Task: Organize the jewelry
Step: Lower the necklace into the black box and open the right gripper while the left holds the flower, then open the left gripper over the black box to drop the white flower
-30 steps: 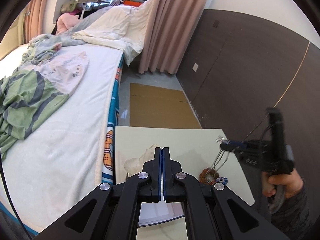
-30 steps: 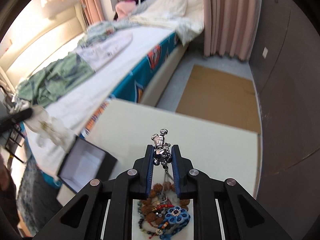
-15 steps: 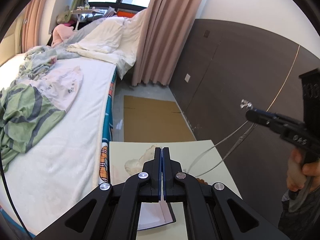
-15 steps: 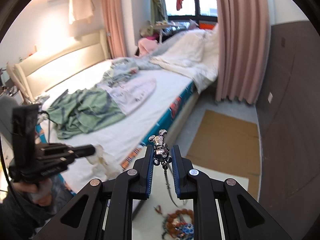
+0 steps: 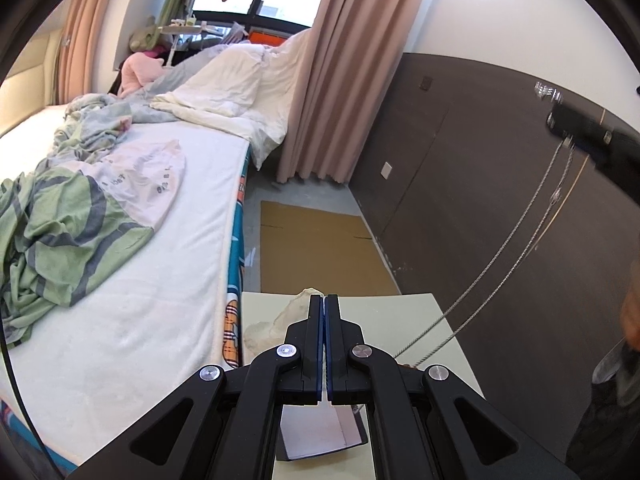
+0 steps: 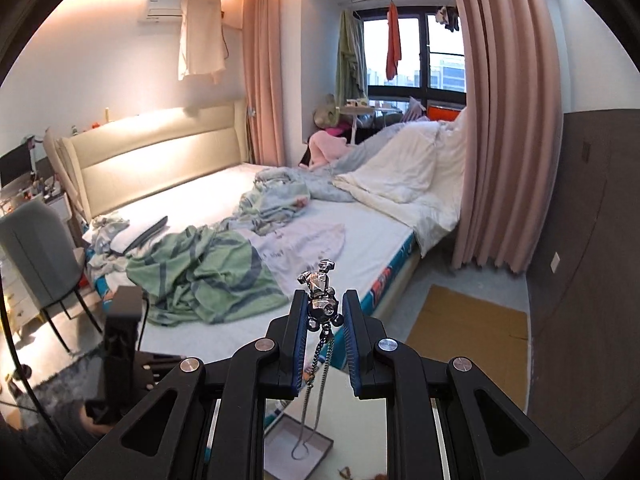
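Necklace [image 6: 320,300] hangs clamped in right hand-held gripper [image 6: 323,312].

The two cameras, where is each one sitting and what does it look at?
Left wrist: on the left gripper, shut on tissue, facing over the table to bed and window; the right gripper shows at right.
Right wrist: on the right gripper, held high, pinching a silver pendant, its chain hanging toward the box; the left gripper shows lower left.
Shared: bed, curtain, chain.
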A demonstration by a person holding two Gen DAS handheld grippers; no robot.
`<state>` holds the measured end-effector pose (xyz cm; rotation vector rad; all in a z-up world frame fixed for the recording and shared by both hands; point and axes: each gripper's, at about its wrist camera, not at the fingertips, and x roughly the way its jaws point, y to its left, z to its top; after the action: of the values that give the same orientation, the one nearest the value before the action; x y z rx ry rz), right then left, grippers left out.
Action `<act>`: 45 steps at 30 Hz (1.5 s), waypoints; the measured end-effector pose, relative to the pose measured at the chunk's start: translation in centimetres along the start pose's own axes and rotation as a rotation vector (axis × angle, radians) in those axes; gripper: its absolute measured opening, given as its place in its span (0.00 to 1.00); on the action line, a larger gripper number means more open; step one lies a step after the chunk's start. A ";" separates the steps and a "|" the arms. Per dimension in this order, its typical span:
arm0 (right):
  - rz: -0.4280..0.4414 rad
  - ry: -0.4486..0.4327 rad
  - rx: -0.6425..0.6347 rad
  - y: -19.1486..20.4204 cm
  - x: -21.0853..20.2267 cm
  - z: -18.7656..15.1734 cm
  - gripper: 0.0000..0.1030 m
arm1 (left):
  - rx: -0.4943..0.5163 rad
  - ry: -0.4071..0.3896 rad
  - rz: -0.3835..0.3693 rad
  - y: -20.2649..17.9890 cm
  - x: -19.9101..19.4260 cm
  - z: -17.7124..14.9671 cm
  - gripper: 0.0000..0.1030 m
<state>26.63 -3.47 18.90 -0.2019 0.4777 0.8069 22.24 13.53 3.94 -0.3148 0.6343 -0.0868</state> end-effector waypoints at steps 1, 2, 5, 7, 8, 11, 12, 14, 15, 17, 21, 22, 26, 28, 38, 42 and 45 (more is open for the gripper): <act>0.007 -0.002 -0.002 0.4 0.2 0.3 0.18 | -0.002 -0.002 0.001 0.2 -0.1 0.0 0.00; 0.010 -0.001 -0.004 0.6 0.4 0.3 0.18 | -0.005 -0.004 0.002 0.3 -0.1 0.1 0.00; 0.022 0.014 -0.008 1.0 1.0 -0.4 0.18 | -0.014 -0.005 0.006 1.0 -0.1 0.0 0.00; 0.038 0.044 0.004 1.2 2.2 -1.4 0.18 | -0.018 -0.001 0.006 1.3 -0.1 -0.1 0.00; 0.041 0.055 0.010 1.0 2.5 -2.0 0.18 | -0.019 0.001 0.007 1.4 0.0 -0.2 0.00; 0.059 0.102 0.042 0.8 4.4 -4.0 0.18 | -0.024 0.009 0.006 1.7 0.3 -0.4 0.00; 0.068 0.122 0.056 0.7 5.1 -4.9 0.18 | -0.025 0.010 0.006 1.7 0.4 -0.3 0.00; 0.082 0.169 0.080 0.7 6.8 -7.0 0.18 | -0.029 0.017 0.005 1.8 0.7 -0.5 0.00; 0.097 0.190 0.098 0.7 7.5 -8.1 0.18 | -0.029 0.020 0.006 1.9 0.8 -0.5 0.00; 0.108 0.224 0.126 0.6 8.6 -9.9 0.18 | -0.029 0.025 0.005 2.0 1.0 -0.6 0.00; 0.113 0.280 0.183 0.1 10.6 -13.4 0.18 | -0.032 0.039 0.004 2.0 1.3 -1.0 0.00; 0.103 0.294 0.198 0.0 11.1 -14.4 0.18 | -0.032 0.042 0.004 2.0 1.3 -1.0 0.00; 0.094 0.329 0.239 -0.6 12.0 -16.4 0.18 | -0.033 0.060 0.007 2.1 1.7 -1.5 0.00; 0.069 0.396 0.262 -0.9 13.0 -17.7 0.26 | -0.035 0.069 0.007 2.1 1.9 -1.8 0.00; -0.006 0.375 0.431 -4.9 9.6 -20.9 0.67 | -0.007 0.129 -0.029 0.4 4.0 -2.9 0.00; -0.067 0.361 0.504 -7.2 6.8 -22.9 0.69 | 0.014 0.158 -0.051 -0.8 5.3 -3.4 0.00; -0.097 0.360 0.539 -8.2 5.2 -24.5 0.69 | 0.006 0.192 -0.077 -1.6 6.5 -3.8 0.00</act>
<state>27.60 -14.33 -5.14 0.1338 0.9981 0.5219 25.27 9.87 -2.14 -0.3277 0.8117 -0.1942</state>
